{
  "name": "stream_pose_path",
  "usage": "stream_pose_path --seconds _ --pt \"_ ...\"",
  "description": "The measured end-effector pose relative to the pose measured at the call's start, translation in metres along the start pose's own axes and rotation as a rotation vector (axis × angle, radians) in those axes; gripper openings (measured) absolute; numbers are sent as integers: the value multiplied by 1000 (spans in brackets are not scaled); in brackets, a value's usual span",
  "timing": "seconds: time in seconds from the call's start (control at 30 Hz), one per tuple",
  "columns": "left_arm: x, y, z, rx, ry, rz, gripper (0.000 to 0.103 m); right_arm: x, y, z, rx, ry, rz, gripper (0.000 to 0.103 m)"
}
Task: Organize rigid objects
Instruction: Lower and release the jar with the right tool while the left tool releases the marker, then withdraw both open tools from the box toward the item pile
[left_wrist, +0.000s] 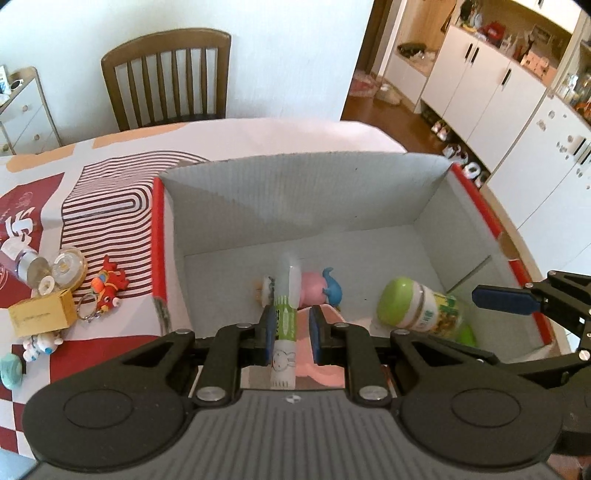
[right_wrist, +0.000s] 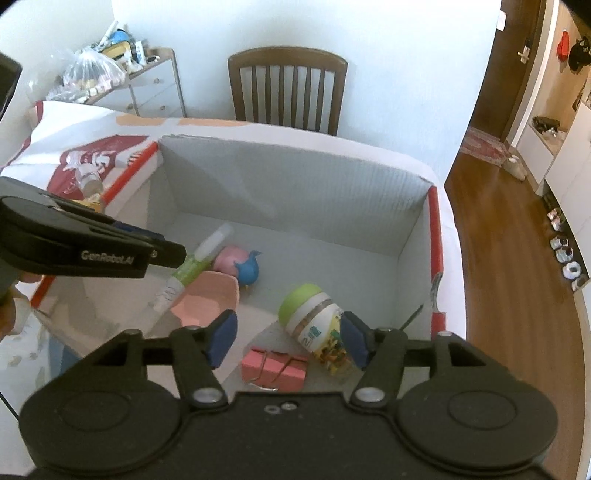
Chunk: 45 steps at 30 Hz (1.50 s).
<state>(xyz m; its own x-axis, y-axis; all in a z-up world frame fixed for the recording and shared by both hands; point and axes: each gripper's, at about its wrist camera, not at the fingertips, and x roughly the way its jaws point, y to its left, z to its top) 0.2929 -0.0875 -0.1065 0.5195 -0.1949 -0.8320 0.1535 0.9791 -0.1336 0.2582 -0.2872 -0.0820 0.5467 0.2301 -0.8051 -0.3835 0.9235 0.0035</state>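
A dining room with a white wall lies behind a table (left_wrist: 122, 177) covered in a red, white and striped cloth, and a wooden chair (left_wrist: 168, 77) stands at its far edge. At the right of the left wrist view, white cupboards line a wood floor; what sits on top of them is too small to make out.

A large grey box (right_wrist: 295, 192) with red edges fills the middle of both views, and its near wall is cut off behind the grippers. Inside it lie a jar (right_wrist: 317, 325) with a green lid, on its side; a pink scoop-shaped dish (right_wrist: 210, 299), partly hidden in the left wrist view; a pink and blue toy (right_wrist: 240, 264), half covered by the dish; and a pink clip (right_wrist: 275, 369) by the near wall, seen only from the right wrist.

The left gripper (left_wrist: 293, 332) hangs over the box with its jaws closed on a glue stick (left_wrist: 284, 325), a green and white tube with a clear cap. The left pad presses its side; whether the right pad touches it cannot be told. The tube points cap-first down toward the toy, clear of the box floor.

The right gripper (right_wrist: 288, 339) stands open just above the jar, holding nothing; one pad is beside the jar's label, the other well apart from it.

Left of the box, on the cloth, sits a cluster of small things: a yellow carton (left_wrist: 40, 314), a red keyring figure (left_wrist: 107, 284), a round clear case (left_wrist: 68, 266) and a bottle (left_wrist: 22, 258) cut off by the frame edge.
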Motion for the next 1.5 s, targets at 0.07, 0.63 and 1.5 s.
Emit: stream_pose_path --seconds 0.07,0.63,1.5 --pt "-11 3 -6 1 -18 3 18 -7 0 -1 4 -11 6 63" --pt "-96 -7 -26 15 -189 6 18 -63 25 -6 -18 -122 72 78" --pt "-174 111 -114 11 -317 30 71 -95 143 -2 -37 -254 168 96"
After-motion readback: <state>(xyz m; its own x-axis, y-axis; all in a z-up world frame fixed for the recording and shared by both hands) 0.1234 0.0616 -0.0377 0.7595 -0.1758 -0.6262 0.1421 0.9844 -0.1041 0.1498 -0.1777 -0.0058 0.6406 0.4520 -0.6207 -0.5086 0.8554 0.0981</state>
